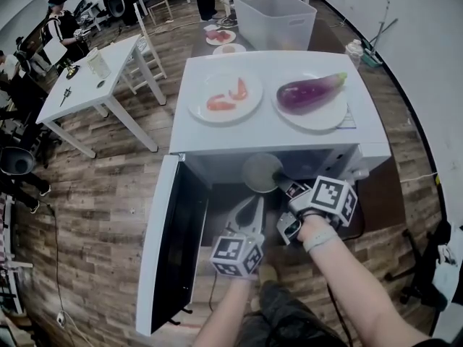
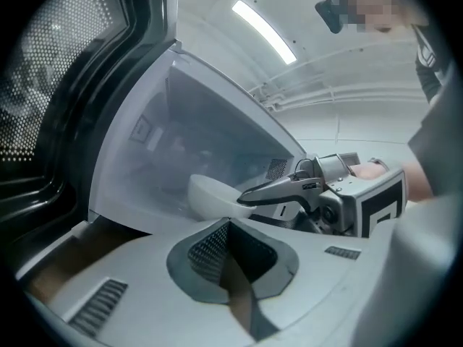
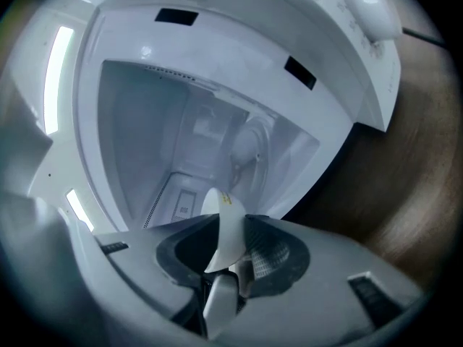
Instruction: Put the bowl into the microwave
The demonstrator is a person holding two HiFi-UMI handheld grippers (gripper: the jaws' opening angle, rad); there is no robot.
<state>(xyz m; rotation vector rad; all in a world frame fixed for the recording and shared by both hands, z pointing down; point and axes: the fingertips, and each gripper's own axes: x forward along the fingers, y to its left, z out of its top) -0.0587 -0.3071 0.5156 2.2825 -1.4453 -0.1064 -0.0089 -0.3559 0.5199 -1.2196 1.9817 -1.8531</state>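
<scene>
Right gripper [image 1: 278, 181] is clamped on the rim of the bowl [image 1: 260, 172], one finger inside and one outside the wall. The grip sits at the bowl's 4 o'clock in the head view. Left gripper [image 1: 249, 212] has its jaws together with nothing between them. It sits at 6 o'clock of the bowl, near but not touching, so the right hand is the working one.

Key relation: the bowl hangs at the mouth of the microwave [image 1: 217, 139], just under the front top edge. The cavity lies straight ahead at 12 o'clock from the right jaws, which are angled slightly down. My read is that the next move is a push along the jaw line and then a lowering onto the cavity floor. The bowl is round with no long axis, so heading doesn't matter; the rim is up and roughly level.

The door [image 1: 170, 244] is swung wide open at 8 o'clock, clear of both hands.

- **Bowl:** white, smooth, thin-walled and shallow. It looks like hard plastic or ceramic, cannot tell which. It looks empty, though the inside is barely seen.
- **Microwave:** white glossy shell and pale smooth interior walls; the door has a dark window with a perforated mesh.
- **On top:** a plate [image 1: 325, 121] with a glossy purple eggplant [image 1: 311, 92], and a second plate [image 1: 249, 110] with red-orange food pieces.

The floor is wood plank.
</scene>
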